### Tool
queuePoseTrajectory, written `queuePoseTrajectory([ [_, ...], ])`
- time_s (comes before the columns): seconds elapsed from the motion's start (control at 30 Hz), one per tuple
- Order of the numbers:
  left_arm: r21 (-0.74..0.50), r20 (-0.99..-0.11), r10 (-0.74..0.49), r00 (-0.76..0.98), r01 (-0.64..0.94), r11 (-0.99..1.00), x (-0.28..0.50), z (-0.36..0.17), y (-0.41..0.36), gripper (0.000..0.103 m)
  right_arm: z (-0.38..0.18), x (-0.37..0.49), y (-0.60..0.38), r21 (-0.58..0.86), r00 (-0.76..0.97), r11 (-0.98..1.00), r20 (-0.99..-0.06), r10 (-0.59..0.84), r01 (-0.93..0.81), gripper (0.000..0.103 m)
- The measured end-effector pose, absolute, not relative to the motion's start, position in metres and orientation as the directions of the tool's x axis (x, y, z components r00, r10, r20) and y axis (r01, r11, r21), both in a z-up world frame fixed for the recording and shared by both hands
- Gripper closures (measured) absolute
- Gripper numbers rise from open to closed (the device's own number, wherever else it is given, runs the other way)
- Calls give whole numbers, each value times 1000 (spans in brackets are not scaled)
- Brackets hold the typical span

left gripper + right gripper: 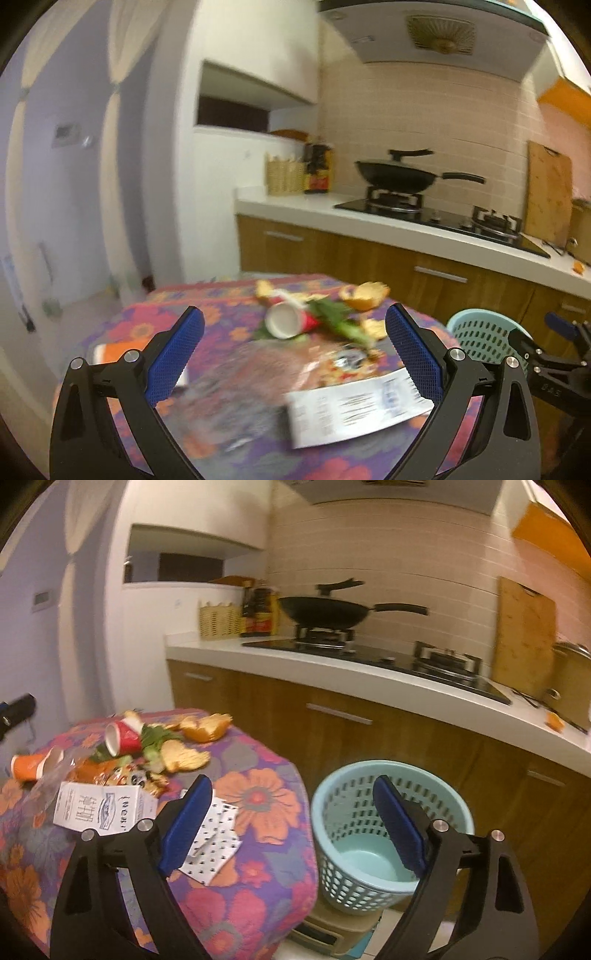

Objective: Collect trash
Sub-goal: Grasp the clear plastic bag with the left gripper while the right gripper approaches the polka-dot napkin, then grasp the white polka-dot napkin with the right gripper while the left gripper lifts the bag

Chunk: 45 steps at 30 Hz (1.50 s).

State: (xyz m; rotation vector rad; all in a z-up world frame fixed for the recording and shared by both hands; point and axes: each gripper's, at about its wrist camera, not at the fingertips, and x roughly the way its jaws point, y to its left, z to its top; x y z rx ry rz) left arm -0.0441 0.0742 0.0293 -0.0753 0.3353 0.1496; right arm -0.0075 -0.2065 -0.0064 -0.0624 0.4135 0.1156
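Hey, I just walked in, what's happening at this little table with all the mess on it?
A person holding a two-finger gripper in each hand is clearing trash off the floral-cloth table. Nothing is picked up yet: the left gripper hangs open over the white milk carton, and the right gripper is open and empty. On the table lie a tipped red paper cup, an orange paper cup, orange peels, green leaves and a spotted white paper. The pale blue plastic basket beside the table is empty.

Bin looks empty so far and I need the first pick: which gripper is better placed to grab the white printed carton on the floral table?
Left. The left gripper has open jaws framing the white printed carton directly ahead. The right gripper, also open, faces the light blue perforated plastic basket, with the carton off to its left.
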Motion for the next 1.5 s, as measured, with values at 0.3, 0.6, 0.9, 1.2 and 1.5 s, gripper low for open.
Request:
queuePoseTrajectory([
  [0.3, -117, -509, 47, 859, -122, 986, -52, -10, 138, 8, -35, 28, -173, -11, 828, 954, -500, 254, -299, 26],
  [0.6, 56, -637, 48, 769, -15, 998, -47, -40, 128, 15, -62, 54, -177, 88, 746, 943, -590, 309, -321, 26],
  [0.9, 317, -697, 238, 676, -6, 948, -17, -62, 100, 32, -72, 65, -167, 99, 705, 932, -628, 329, -348, 26],
  [1.2, 375, -660, 321, 679, -73, 924, -11, -67, 99, 69, -77, 71, -167, 87, 693, 930, -643, 327, -358, 26],
  [1.5, 175, -641, 194, 743, -105, 979, -24, -44, 112, 99, -79, 78, -166, 68, 674, 926, -665, 320, -372, 26],
])
